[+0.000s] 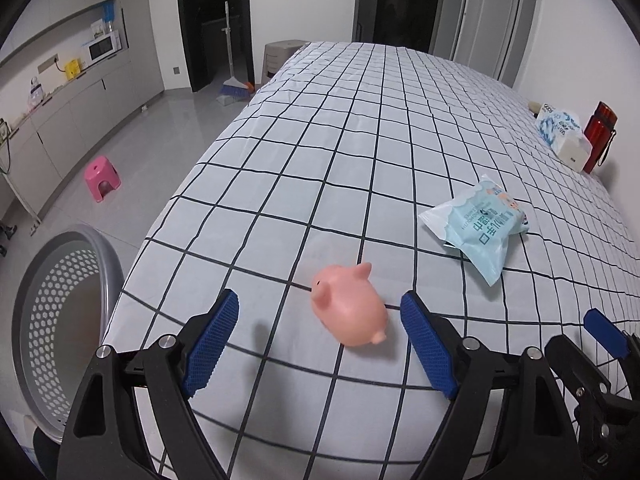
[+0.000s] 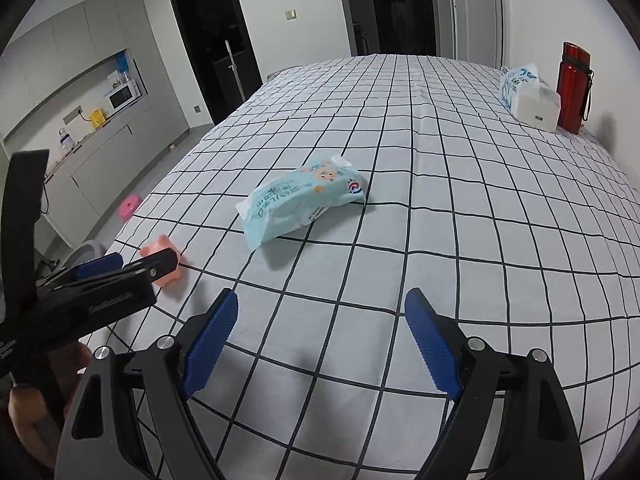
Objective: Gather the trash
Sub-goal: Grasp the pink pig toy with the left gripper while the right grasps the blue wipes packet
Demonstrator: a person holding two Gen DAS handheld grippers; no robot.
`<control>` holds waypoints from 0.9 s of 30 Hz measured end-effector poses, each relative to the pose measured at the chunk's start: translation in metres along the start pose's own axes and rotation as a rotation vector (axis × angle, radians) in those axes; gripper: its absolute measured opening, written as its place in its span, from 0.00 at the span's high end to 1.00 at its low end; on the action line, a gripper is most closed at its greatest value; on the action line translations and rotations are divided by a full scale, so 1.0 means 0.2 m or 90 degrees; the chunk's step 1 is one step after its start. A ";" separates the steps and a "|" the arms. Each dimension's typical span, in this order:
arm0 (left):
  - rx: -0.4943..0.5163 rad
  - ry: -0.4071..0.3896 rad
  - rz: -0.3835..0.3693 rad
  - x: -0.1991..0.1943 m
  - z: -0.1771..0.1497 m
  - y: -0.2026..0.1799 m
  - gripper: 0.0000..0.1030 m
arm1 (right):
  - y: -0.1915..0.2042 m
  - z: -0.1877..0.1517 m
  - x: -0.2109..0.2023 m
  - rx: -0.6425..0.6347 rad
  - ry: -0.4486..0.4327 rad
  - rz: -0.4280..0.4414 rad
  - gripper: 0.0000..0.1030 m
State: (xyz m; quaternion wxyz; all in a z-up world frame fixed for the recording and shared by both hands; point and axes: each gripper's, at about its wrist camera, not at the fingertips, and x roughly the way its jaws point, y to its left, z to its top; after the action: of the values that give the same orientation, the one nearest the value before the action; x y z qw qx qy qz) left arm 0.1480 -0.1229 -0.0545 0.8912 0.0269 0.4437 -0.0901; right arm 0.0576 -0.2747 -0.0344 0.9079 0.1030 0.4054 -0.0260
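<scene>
Both hand-held grippers open over the checked desk, lined up on 2 pieces of trash.

I have the left hand-held gripper (image 1: 320, 316) spread around the pink pig toy (image 1: 349, 306), not touching, perforated bin (image 1: 52, 312) just beside the desk edge (image 1: 168, 216) for the drop; my right hand-held gripper (image 2: 322, 318) gapes empty, the blue wet-wipe packet (image 2: 300, 200) lying beyond the pig.

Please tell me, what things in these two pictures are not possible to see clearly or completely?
- Pink pig toy: in the right wrist view the left gripper covers part of it.
- Grey perforated basket: left wrist view, cut off by the table edge and the gripper; its bottom is unclear.
- Light blue packet: the print is too small to read.
- Right gripper: only one finger shows, at the frame edge.
</scene>
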 end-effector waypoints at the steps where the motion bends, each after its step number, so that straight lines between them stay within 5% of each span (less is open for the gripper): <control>1: 0.001 0.003 -0.001 0.01 0.00 0.00 0.29 | 0.00 0.00 0.00 0.001 0.001 0.000 0.21; 8: 0.004 0.025 -0.024 0.06 0.00 -0.02 0.63 | 0.00 0.00 0.02 0.001 0.003 -0.002 0.21; 27: -0.019 -0.017 -0.007 -0.14 -0.02 0.22 0.63 | 0.06 0.01 0.06 0.017 0.018 -0.007 0.21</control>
State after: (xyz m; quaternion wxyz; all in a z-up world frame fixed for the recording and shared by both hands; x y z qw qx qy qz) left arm 0.1367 -0.0745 -0.0362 0.8970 0.0101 0.4329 -0.0891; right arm 0.0686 -0.2628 -0.0408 0.9005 0.1134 0.4185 -0.0349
